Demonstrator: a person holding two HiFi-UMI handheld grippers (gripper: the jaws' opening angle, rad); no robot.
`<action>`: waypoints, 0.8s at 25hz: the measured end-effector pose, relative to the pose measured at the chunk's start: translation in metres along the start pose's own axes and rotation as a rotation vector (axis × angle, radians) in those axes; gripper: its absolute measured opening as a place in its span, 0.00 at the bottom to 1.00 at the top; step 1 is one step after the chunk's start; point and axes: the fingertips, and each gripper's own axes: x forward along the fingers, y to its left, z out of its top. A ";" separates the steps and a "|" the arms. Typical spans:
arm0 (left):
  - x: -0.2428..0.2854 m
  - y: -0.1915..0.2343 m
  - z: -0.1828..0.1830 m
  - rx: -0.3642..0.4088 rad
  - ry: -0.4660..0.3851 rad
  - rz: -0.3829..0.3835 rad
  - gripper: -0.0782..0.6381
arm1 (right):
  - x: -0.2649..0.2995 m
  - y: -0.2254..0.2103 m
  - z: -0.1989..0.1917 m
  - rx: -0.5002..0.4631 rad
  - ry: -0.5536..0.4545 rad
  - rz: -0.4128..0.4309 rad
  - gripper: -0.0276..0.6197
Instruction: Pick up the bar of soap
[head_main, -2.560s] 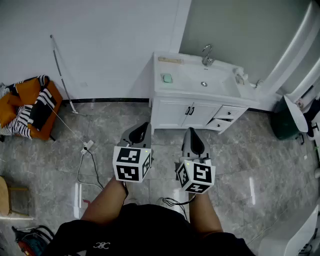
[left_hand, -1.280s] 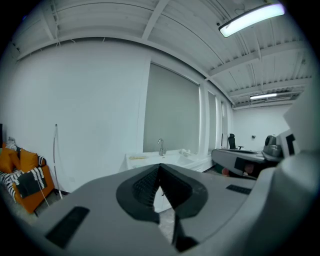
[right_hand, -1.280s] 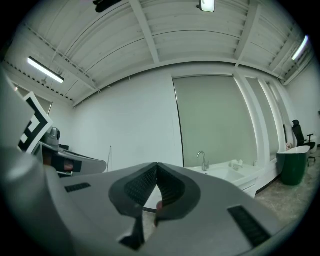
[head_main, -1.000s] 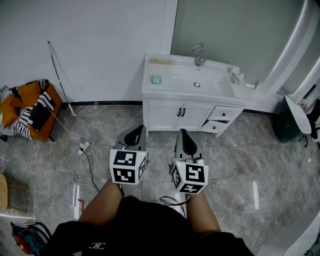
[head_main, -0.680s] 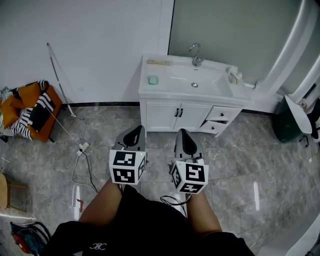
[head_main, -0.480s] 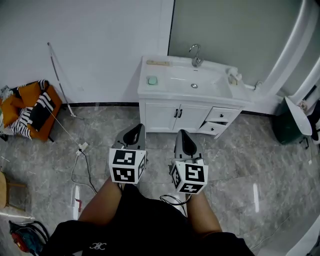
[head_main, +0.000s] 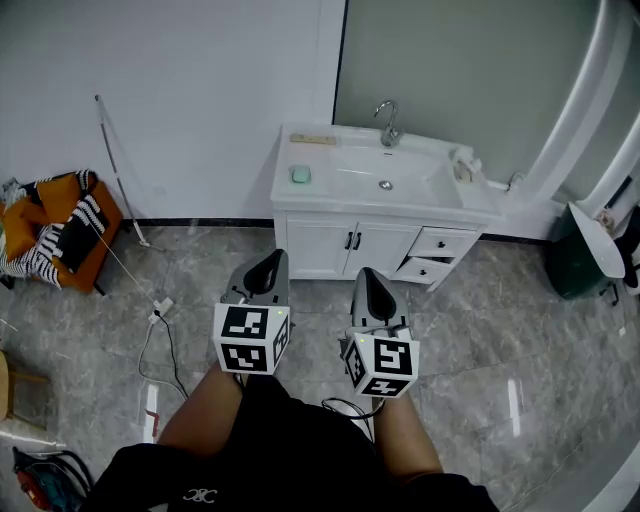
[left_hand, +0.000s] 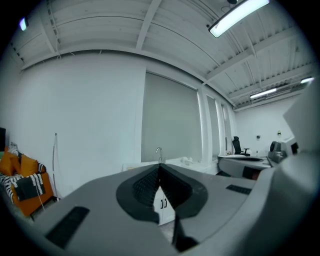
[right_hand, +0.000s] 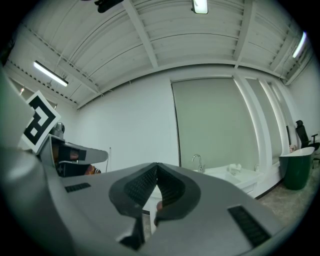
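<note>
1. Grey marbled floor (head_main: 520, 330) lies under the person's feet, and a loose white cable (head_main: 160, 320) trails off at 9 o'clock from the two tools.
2. The left gripper (head_main: 265, 272) and right gripper (head_main: 372, 288) are held out side by side at waist height, pointing to 12 o'clock. Both have their jaws pressed together with nothing between them.
3. The white vanity (head_main: 440, 208) stands at 12 o'clock. Over the last couple of seconds it has slid lower and more central in the head view, so the person has been closing in on it and squaring up. It is still well apart from both tools.
4. The bar of soap (head_main: 301, 174) (a small pale green block) lies flat on the counter at the basin's 9 o'clock side, roughly 1 o'clock from the left gripper.
5. I'd judge this as the approach only. A gripper must open before any grasp, and the left one looks better placed for it.
6. The faucet (head_main: 388, 108) and the plain wall stand behind.
</note>
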 end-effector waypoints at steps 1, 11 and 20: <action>0.002 0.001 -0.002 -0.001 -0.003 0.002 0.12 | 0.001 -0.002 -0.004 0.006 0.000 -0.003 0.05; 0.032 0.001 -0.034 0.017 0.032 -0.011 0.12 | 0.009 -0.028 -0.039 0.024 0.010 -0.040 0.05; 0.075 0.019 -0.039 0.067 0.039 -0.025 0.12 | 0.053 -0.043 -0.041 0.025 -0.021 -0.070 0.05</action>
